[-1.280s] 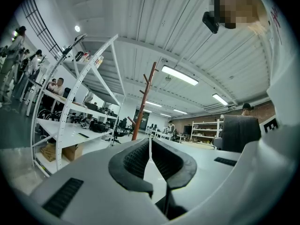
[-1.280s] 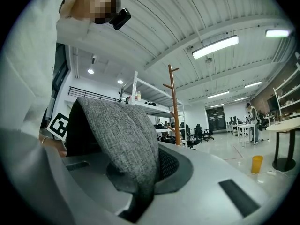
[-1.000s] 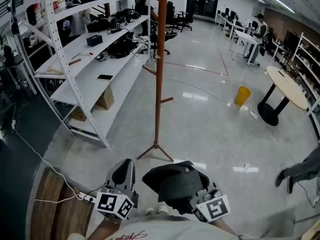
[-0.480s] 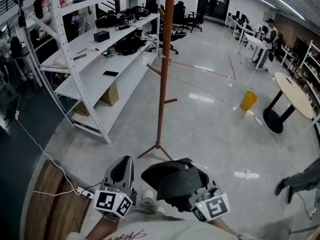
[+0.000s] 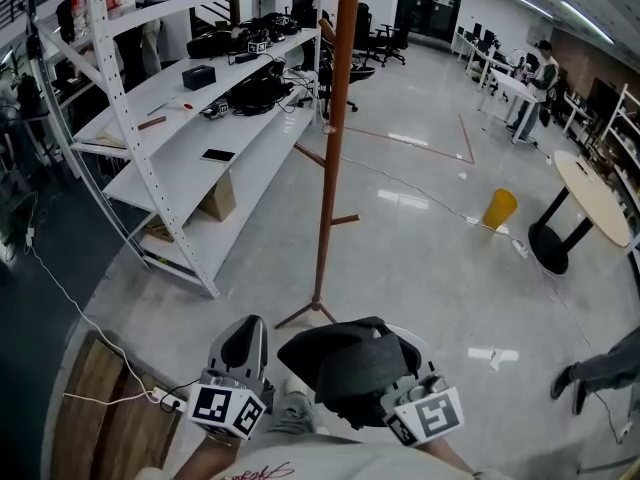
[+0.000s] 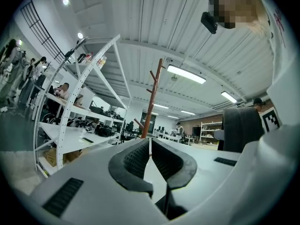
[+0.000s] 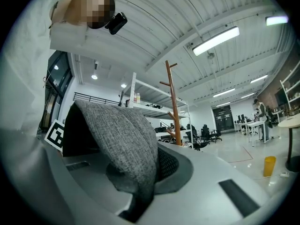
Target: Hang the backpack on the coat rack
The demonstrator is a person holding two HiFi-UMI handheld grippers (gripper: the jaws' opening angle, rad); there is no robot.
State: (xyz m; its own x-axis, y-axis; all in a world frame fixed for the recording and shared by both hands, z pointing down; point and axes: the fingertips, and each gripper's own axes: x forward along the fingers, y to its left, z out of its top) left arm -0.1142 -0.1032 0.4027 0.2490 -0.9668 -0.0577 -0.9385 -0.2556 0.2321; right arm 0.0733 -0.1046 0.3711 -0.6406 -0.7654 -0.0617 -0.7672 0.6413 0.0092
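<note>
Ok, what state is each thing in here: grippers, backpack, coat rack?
left gripper: fingers shut, empty.
right gripper: fingers shut on the backpack.
backpack: held up off the floor, not yet hung.
coat rack: upright, visible pegs bare.

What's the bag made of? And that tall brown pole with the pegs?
The backpack looks like soft grey woven cloth; you can see speckled threads. The coat rack looks like smooth reddish-brown wood, though it might be painted metal.
</note>
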